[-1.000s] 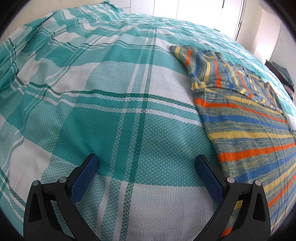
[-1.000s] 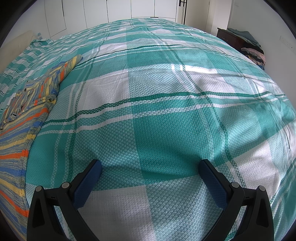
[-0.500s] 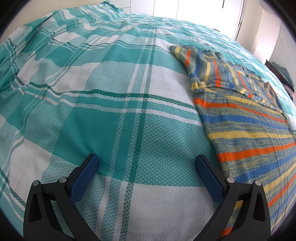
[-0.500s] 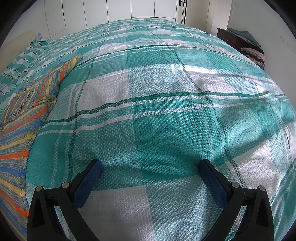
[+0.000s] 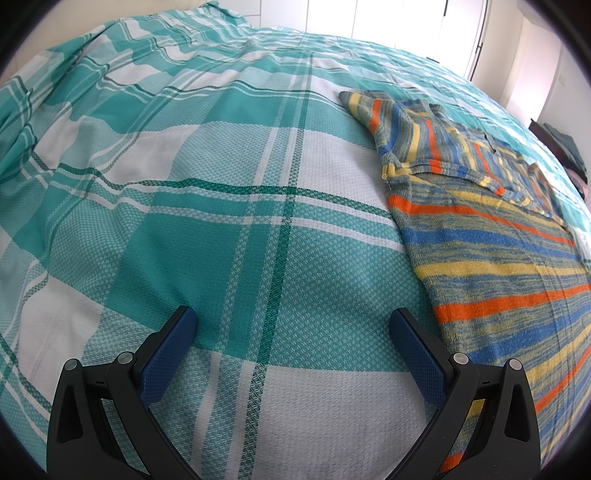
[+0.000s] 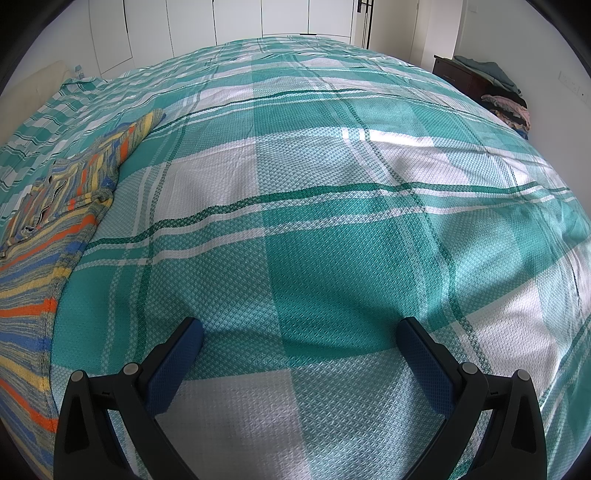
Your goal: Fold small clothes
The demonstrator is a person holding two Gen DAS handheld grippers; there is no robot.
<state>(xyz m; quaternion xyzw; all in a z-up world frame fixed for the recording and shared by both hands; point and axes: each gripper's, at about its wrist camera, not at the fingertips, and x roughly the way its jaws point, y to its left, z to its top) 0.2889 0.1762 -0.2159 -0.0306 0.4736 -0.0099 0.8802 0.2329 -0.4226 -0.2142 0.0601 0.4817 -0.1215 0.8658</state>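
A small striped knit top (image 5: 491, 236), banded in orange, blue and yellow over grey-green, lies spread flat on a bed covered with a teal-and-white plaid bedspread (image 5: 207, 206). One short sleeve is tucked across its upper part, and its collar end points toward the far side of the bed.

The left gripper (image 5: 291, 332) hangs low over bare bedspread with its jaws wide apart and nothing between them; the top's near edge lies just beside the blue pad on that gripper's right finger. The right gripper (image 6: 301, 341) hovers over plaid cloth too, jaws spread just as wide and holding nothing, with the top well off to its left at the edge of its view (image 6: 48, 236).

Beyond the bed stand white wardrobe doors (image 6: 236, 29), and off to the right a dark cabinet (image 6: 458, 74) carries a heap of folded clothes (image 6: 506, 103) against the wall
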